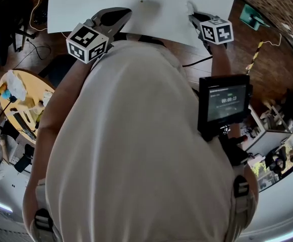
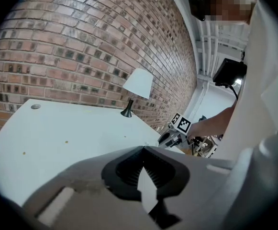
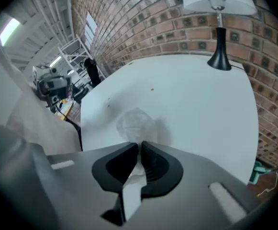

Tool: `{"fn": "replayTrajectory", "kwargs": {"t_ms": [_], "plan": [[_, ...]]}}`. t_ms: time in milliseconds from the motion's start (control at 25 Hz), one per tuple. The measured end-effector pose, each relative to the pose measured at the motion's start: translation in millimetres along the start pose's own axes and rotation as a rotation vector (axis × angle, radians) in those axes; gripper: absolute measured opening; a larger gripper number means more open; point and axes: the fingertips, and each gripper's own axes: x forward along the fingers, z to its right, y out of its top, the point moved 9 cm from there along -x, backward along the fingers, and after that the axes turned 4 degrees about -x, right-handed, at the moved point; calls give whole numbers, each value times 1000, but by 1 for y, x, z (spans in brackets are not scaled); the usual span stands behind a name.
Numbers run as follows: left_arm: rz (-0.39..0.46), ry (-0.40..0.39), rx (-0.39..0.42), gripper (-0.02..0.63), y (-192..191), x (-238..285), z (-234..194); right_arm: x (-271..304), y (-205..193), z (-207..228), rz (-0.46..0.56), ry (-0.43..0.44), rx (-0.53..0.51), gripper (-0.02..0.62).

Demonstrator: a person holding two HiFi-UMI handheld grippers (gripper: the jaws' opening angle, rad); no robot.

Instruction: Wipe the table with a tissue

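My right gripper [image 3: 140, 146] is clenched on a crumpled, thin tissue [image 3: 136, 121] at frame centre against the smooth white table [image 3: 196, 99]; my left gripper [image 2: 143, 150] is pinched shut and empty.

One counter [image 3: 191, 104]. One lamp [image 3: 219, 37] stands on it. One tissue [image 3: 136, 121]. Two specks [image 1: 141, 1] show from the head view. Two grippers: left gripper [image 2: 143, 150], right gripper [image 3: 139, 145]. One screen [image 1: 227, 102].
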Motion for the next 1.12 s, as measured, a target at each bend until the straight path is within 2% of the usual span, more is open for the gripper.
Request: {"fn": "replayTrajectory", "kwargs": {"t_ms": [120, 200, 400, 600, 720, 840, 960, 1120], "plan": [[6, -3, 2, 6, 3, 3, -1, -26, -2, 17, 235, -9, 210, 28], [3, -1, -2, 6, 2, 4, -2, -39, -9, 27, 310, -48, 284, 28], [-7, -14, 0, 6, 1, 8, -3, -38, -29, 42, 177, -198, 252, 28], [-6, -16, 20, 6, 9, 10, -3, -19, -22, 31, 128, -245, 246, 28], [-4, -17, 26, 6, 10, 10, -2, -10, -15, 21, 139, -226, 204, 28], [-5, -14, 24, 6, 9, 10, -2, 0, -7, 7, 139, -162, 152, 28], [0, -8, 20, 6, 9, 9, -2, 13, -4, -13, 117, -37, 85, 28], [13, 6, 13, 6, 10, 4, -5, 19, -9, -35, 35, 126, -40, 28]]}}
